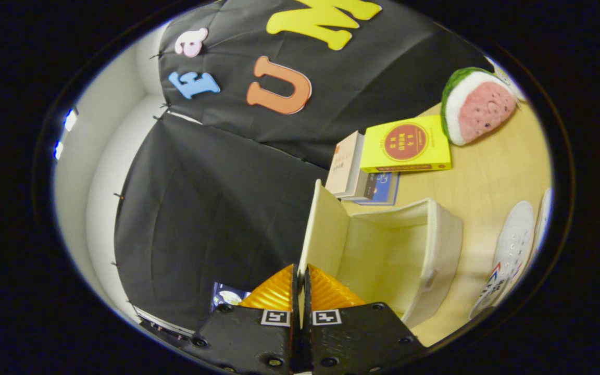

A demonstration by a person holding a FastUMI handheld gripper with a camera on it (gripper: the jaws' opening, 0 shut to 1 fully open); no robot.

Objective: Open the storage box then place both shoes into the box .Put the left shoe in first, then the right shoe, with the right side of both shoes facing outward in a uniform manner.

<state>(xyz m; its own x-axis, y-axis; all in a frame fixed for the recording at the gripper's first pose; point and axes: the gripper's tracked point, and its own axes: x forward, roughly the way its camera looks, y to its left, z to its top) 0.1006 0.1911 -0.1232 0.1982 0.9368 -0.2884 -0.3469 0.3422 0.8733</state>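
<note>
The view is rolled hard to one side. A cream storage box (438,245) sits on the wooden table, its inside bare. Its lid (326,229) stands raised, edge-on to me. My gripper (301,272) is shut on the lid's lower edge, with both fingers pressed against the thin panel. Two white shoes (513,255) lie on the table beyond the box on its far side, partly cut off from sight.
A stack of books, with a yellow book (407,146) leaning on it, stands on the wooden table (487,177) behind the box. A watermelon plush (479,104) lies past the books. The black cloth wall (201,219) hangs close beside the lid.
</note>
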